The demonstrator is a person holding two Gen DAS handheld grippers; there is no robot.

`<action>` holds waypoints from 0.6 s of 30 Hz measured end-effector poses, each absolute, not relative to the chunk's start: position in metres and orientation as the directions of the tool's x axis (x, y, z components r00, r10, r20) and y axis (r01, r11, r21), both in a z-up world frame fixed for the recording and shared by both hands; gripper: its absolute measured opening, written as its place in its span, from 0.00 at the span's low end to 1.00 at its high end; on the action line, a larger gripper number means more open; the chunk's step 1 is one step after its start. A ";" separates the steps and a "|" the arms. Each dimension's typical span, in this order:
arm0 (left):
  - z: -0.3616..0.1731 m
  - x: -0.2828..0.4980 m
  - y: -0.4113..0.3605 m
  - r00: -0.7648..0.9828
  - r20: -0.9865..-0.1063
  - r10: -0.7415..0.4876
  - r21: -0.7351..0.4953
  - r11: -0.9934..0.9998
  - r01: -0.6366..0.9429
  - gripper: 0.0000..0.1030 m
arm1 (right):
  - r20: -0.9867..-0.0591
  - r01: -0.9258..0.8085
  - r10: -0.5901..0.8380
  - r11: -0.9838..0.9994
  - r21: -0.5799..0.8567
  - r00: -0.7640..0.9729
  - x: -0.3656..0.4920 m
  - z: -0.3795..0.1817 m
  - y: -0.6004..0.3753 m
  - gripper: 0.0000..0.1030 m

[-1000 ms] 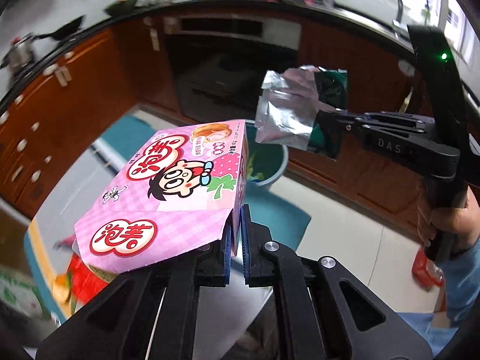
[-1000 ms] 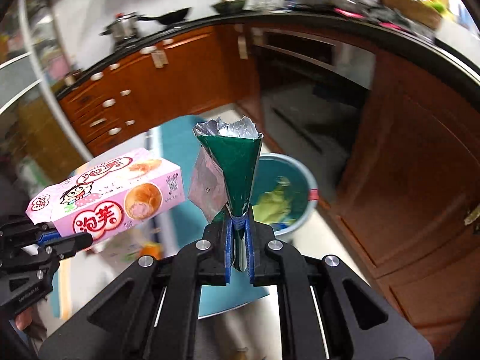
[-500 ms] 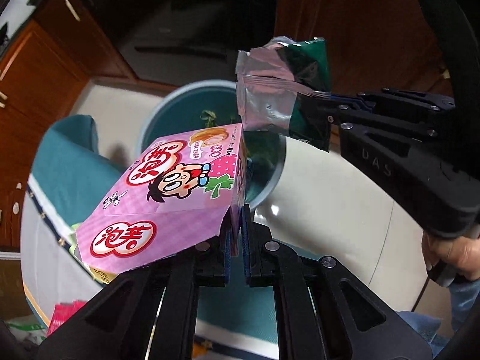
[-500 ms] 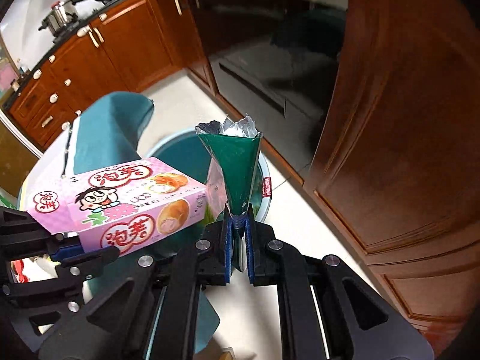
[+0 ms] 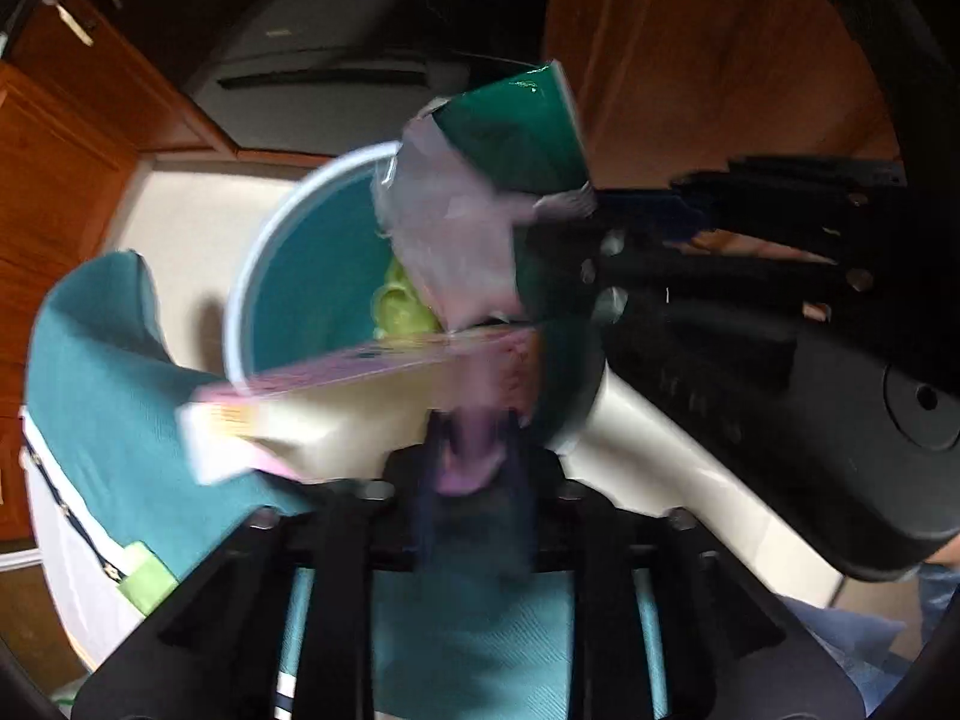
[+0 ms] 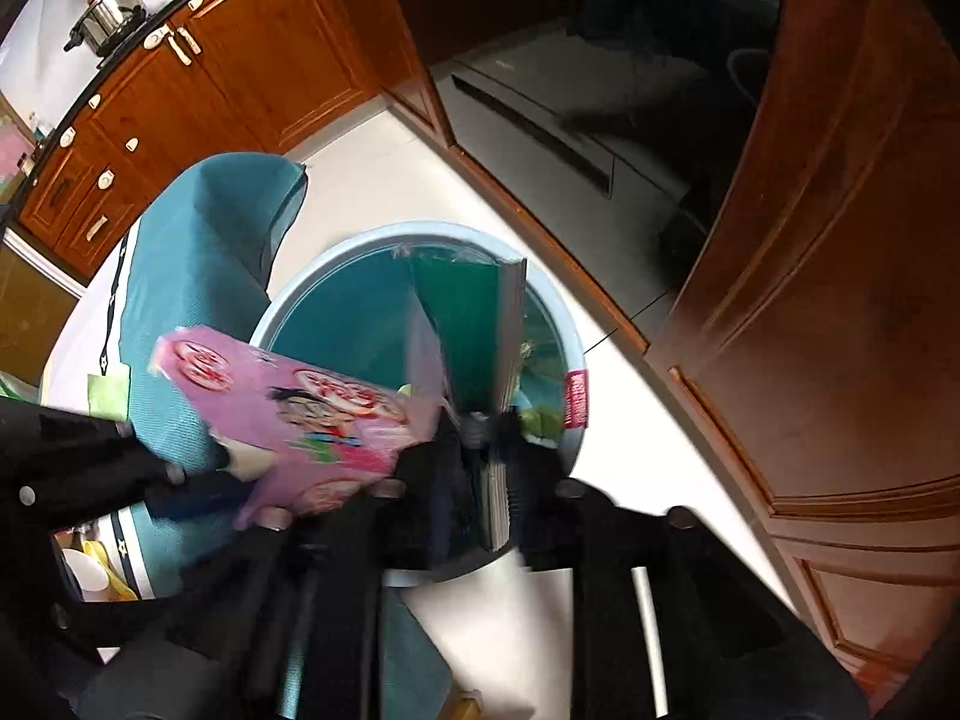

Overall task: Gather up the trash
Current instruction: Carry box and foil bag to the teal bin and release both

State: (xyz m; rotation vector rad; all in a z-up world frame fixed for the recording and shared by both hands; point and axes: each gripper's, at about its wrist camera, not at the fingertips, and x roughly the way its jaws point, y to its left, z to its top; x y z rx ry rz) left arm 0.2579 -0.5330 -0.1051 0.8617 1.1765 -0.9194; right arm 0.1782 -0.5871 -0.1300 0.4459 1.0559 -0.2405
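Fingers of both grippers have just been opening. The pink printed cardboard box [image 5: 336, 384] has tipped between the left gripper [image 5: 471, 450] fingers, lower centre. The green foil wrapper [image 6: 474, 324] stands loose in the right gripper [image 6: 480, 450], over the round blue bin [image 6: 312, 306].

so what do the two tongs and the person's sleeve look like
Both tongs are matt black plastic with silver screw heads and blue pads on the fingers. The right tongs have a bulky black body with faint raised letters; the left tongs look alike. A blue sleeve shows at the lower right.
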 end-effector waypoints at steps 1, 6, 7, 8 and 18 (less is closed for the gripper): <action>-0.104 0.259 -0.532 0.136 -0.980 -0.147 0.069 0.390 0.918 0.42 | -0.876 0.401 0.028 0.882 0.249 0.482 0.178 -0.131 -0.588 0.45; -0.097 0.264 -0.525 0.161 -0.971 -0.175 0.073 0.425 0.902 0.62 | -0.863 0.412 0.041 0.867 0.282 0.504 0.177 -0.129 -0.592 0.76; -0.096 0.266 -0.524 0.157 -0.972 -0.176 0.067 0.432 0.899 0.63 | -0.865 0.416 0.045 0.864 0.285 0.500 0.177 -0.129 -0.592 0.80; -0.096 0.266 -0.523 0.156 -0.972 -0.177 0.064 0.440 0.896 0.65 | -0.867 0.423 0.045 0.860 0.286 0.495 0.176 -0.130 -0.593 0.81; -0.093 0.257 -0.506 0.152 -0.969 -0.193 0.042 0.480 0.876 0.69 | -0.894 0.459 0.045 0.846 0.271 0.445 0.165 -0.137 -0.586 0.81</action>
